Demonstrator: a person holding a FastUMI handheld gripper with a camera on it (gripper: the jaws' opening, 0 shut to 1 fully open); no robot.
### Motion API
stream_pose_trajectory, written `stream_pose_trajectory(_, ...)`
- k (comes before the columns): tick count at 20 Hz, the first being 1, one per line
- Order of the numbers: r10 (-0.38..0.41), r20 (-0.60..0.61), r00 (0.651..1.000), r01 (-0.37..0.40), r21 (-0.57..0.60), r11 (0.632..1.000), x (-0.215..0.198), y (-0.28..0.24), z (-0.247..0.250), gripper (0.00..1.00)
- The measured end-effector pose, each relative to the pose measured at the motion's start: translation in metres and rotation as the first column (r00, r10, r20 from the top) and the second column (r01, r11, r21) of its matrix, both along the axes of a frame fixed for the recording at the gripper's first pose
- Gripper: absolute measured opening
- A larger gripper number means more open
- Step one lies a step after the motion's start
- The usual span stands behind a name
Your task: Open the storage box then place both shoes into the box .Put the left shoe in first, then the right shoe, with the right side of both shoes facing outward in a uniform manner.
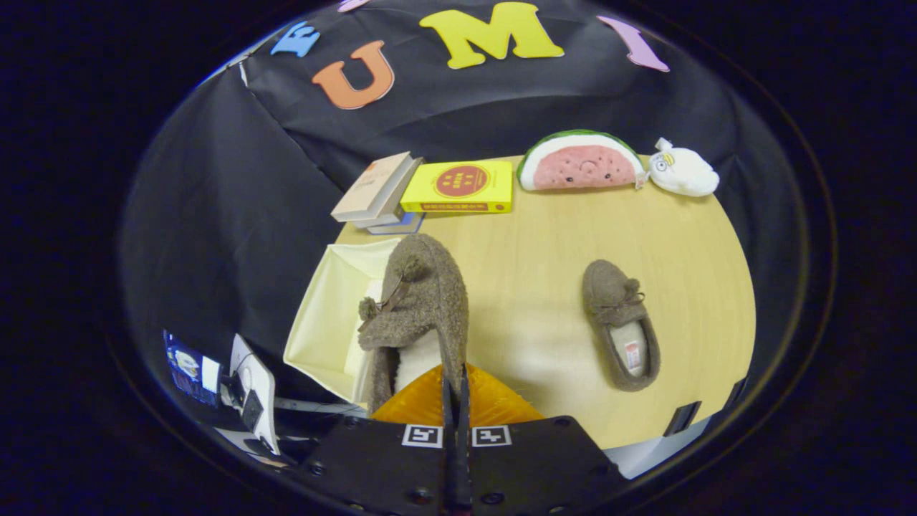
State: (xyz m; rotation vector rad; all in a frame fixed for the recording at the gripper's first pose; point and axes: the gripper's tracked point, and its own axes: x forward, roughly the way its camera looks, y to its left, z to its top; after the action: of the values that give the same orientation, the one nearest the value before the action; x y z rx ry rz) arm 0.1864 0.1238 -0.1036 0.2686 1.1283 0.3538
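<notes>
The fingers (455, 390) are pinching the heel rim of one shoe (419, 301), holding it tilted over the open box (326, 315). The other shoe (620, 322) is lying well apart on the table (537, 236), beyond them.

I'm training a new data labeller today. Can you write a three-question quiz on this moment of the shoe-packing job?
1. True or false: the gripper is shut on the rim of a fuzzy brown shoe, held tilted over the open storage box.
2. Where is the other shoe? A) in the box B) flat on the table, away from the fingers C) on the yellow book
3. Fill in: the watermelon plush sits at the table's far edge beside a ____ plush toy.

Key: 1 true; 2 B; 3 white
</notes>
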Motion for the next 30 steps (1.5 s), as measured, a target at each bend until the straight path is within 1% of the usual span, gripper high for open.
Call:
stream_pose_trajectory(6,0.06,0.017,0.998,-0.061,0.031,0.998,0.0,0.065,0.016,0.0)
stream_pose_trajectory(11,0.095,0.005,0.995,-0.095,0.046,0.994,0.006,0.12,0.009,0.0)
stream_pose_trajectory(13,0.089,-0.015,0.996,-0.088,0.041,0.995,0.011,0.137,-0.001,0.0)
stream_pose_trajectory(16,0.057,-0.037,0.998,-0.056,0.025,0.998,0.024,0.16,-0.016,0.0)
stream_pose_trajectory(18,0.054,-0.045,0.998,-0.053,0.016,0.998,0.03,0.179,-0.026,0.0)
stream_pose_trajectory(21,0.001,-0.043,0.999,-0.002,-0.017,1.0,0.043,0.195,-0.044,0.0)
stream_pose_trajectory(24,-0.04,-0.092,0.995,0.036,-0.044,0.998,0.046,0.212,-0.069,0.0)
stream_pose_trajectory(27,-0.044,-0.138,0.989,0.034,-0.074,0.997,0.044,0.23,-0.091,0.0)
stream_pose_trajectory(30,-0.046,-0.156,0.987,0.026,-0.129,0.991,0.05,0.237,-0.108,0.0)
